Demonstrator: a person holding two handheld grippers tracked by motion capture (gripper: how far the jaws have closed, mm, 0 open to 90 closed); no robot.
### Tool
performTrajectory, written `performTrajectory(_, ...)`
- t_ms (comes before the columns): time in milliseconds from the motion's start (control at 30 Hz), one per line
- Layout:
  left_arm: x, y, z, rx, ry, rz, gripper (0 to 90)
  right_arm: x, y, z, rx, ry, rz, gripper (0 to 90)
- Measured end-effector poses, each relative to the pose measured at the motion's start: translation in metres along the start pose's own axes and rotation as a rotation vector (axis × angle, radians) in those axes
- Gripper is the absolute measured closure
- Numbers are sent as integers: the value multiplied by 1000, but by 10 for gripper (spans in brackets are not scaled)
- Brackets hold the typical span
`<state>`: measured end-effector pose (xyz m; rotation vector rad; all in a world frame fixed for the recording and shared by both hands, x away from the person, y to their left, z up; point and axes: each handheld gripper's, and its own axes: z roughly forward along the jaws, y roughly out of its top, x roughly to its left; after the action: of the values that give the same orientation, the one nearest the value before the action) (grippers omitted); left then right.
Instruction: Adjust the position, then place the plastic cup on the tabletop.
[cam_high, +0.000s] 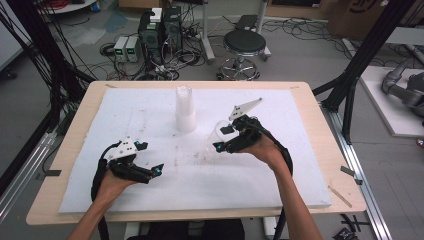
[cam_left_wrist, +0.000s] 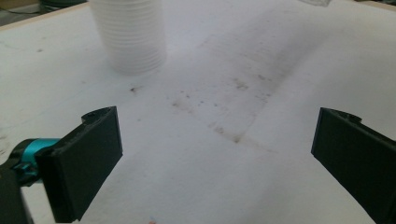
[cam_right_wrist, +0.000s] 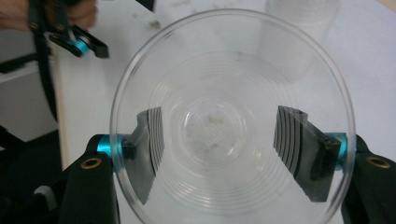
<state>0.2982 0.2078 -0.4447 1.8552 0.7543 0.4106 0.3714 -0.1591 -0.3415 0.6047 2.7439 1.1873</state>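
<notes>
Currently right gripper is clamped on a clear plastic cup held off the table beside the cup stack, left gripper wide open, empty; cup's light, thin, crushable, so grip the sidewalls gently.

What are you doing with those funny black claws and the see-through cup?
A person sits at a white table with a claw tool in each hand. The right gripper is shut on one clear plastic cup, holding it by its sides, tipped over, so the right gripper view looks into its mouth. The left gripper is open with nothing between its jaws, low over the table. A stack of clear cups stands upright farther back.
</notes>
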Motion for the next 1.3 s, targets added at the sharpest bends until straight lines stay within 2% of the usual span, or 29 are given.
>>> performTrajectory(33, 1, -2, -1, -5, 8, -11, 18, -2, 2, 2, 28, -12, 8, 335)
performTrajectory(133, 2, -10, -2, -7, 30, -21, 19, -3, 4, 4, 58, -35, 13, 335)
performTrajectory(167, 3, -12, -2, -9, 40, -28, 19, -5, 6, 7, 99, -36, 9, 335)
performTrajectory(300, 4, -22, -3, -35, 72, -33, 19, -7, 8, 10, 122, -38, 14, 337)
performTrajectory(400, 6, -24, -4, -55, 65, -51, 19, -8, 8, 11, 131, -39, 10, 338)
performTrajectory(433, 7, -24, -6, -69, 75, -44, 19, -9, 7, 11, 139, -44, 15, 338)
performTrajectory(633, 10, -26, -6, -73, 70, -66, 19, -9, 7, 11, 133, -50, 15, 338)
performTrajectory(967, 10, -26, -6, -71, 75, -65, 18, -10, 7, 10, 137, -58, 21, 339)
performTrajectory(1300, 9, -26, -6, -69, 79, -65, 19, -10, 3, 25, 151, -85, 14, 339)
